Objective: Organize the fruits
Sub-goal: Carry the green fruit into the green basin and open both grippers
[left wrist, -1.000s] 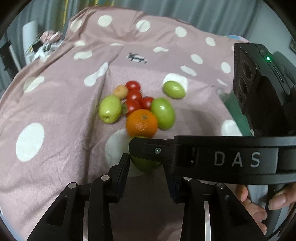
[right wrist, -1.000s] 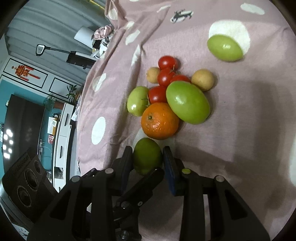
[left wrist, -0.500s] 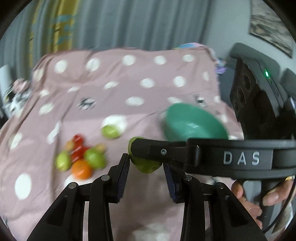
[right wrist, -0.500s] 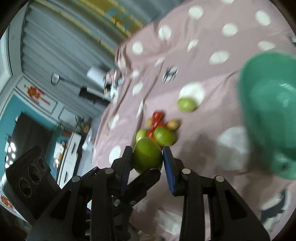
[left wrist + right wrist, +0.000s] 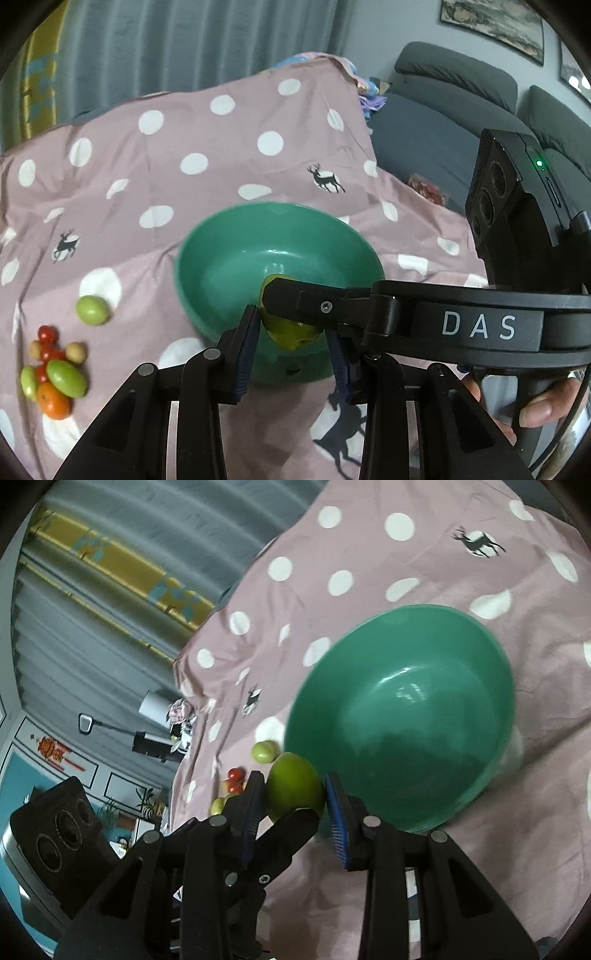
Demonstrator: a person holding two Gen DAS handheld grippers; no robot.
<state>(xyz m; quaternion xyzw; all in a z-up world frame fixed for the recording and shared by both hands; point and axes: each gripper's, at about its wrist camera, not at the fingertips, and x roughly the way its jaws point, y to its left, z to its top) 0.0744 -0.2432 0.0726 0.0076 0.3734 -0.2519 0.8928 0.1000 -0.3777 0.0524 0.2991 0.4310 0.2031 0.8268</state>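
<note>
Both the left gripper (image 5: 291, 334) and right gripper (image 5: 295, 801) are squeezed in narrow on the same green fruit (image 5: 294, 791), gripping it together at the near rim of the green bowl (image 5: 402, 716) on the polka-dot cloth (image 5: 221, 147).

Each view looks forward and downward along its own gripper's fingers, close above the polka-dot cloth (image 5: 229, 155). The left wrist view faces the green bowl (image 5: 221, 258) just ahead, sofa (image 5: 436, 110) beyond right. The right wrist view has the bowl (image 5: 480, 657) ahead-right. Both share bowl, cloth (image 5: 369, 554) and fruit pile (image 5: 55, 373).
</note>
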